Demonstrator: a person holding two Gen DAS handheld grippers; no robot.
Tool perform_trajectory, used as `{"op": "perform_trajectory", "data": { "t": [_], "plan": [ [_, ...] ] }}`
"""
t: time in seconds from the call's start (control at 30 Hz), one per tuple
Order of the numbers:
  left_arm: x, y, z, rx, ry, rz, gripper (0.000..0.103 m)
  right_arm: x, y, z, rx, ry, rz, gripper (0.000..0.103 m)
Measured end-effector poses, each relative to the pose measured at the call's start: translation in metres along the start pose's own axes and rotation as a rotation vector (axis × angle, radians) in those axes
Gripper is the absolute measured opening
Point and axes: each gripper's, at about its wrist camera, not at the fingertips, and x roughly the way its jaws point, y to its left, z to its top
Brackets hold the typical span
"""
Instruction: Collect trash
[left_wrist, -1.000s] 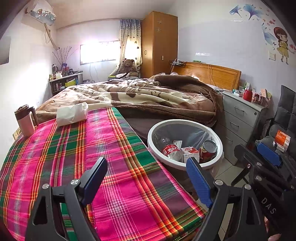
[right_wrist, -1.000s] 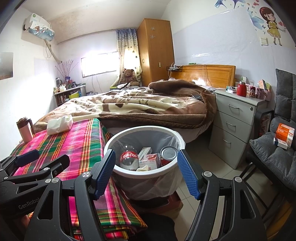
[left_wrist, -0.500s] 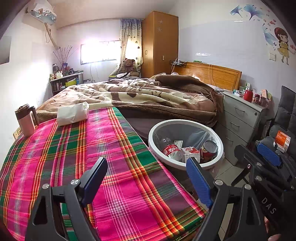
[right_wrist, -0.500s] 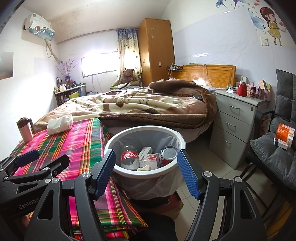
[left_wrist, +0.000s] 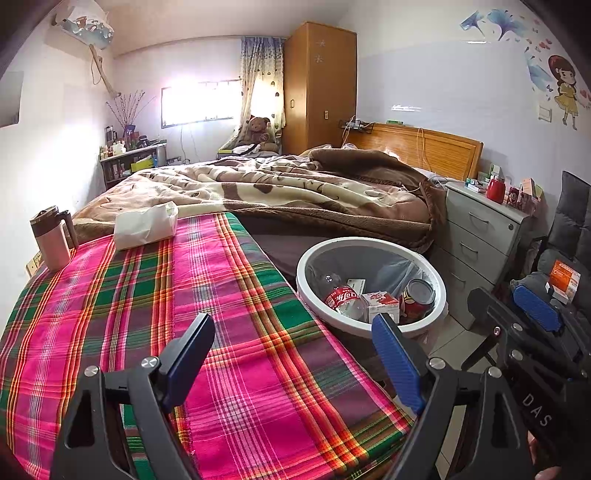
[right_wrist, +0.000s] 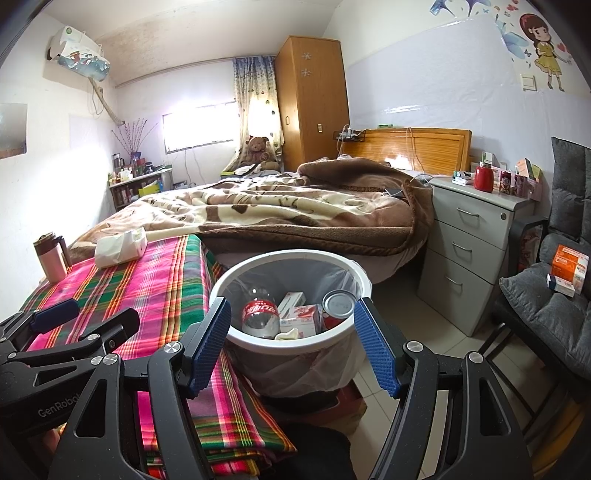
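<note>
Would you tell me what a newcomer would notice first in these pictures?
Probably the bright pink-and-green plaid cloth covering the table, beneath the open left gripper. Next, the white trash bin beside it, holding a cola bottle and a can, framed by the open right gripper.

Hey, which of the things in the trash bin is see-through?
The plastic cola bottle with the red label, at the left side of the white trash bin. The metal can and the small red-and-white carton beside it are opaque.

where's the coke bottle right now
The coke bottle lies inside the white bin beside the plaid table, on the bin's left side, next to a small red-and-white carton and a can.
</note>
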Motion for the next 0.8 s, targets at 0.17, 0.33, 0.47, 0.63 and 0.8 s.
{"op": "perform_trajectory", "data": {
  "t": [0.17, 0.33, 0.47, 0.63, 0.8],
  "plan": [
    [-0.0003, 0.0004, -0.0006, -0.001, 0.001, -0.001, 0.088, 0.0004, 0.0001, -0.0003, 0.000, 0.000, -0.001, 0.071],
    [-0.0003, 0.0001, -0.0019, -0.003, 0.001, -0.001, 0.088, -0.0002, 0.0008, -0.0004, 0.000, 0.001, 0.000, 0.071],
    [-0.0006, 0.0004, -0.0019, -0.002, 0.001, -0.001, 0.088, -0.0001, 0.0009, -0.0004, 0.001, 0.002, -0.001, 0.071],
    [0.0000, -0.0016, -0.0038, -0.001, 0.004, -0.002, 0.088, 0.0002, 0.0009, -0.0004, 0.000, 0.000, -0.001, 0.071],
    [0.0003, -0.0044, -0.0043, 0.000, 0.009, 0.001, 0.088, 0.0002, 0.0009, -0.0003, 0.000, 0.001, -0.001, 0.071]
  ]
}}
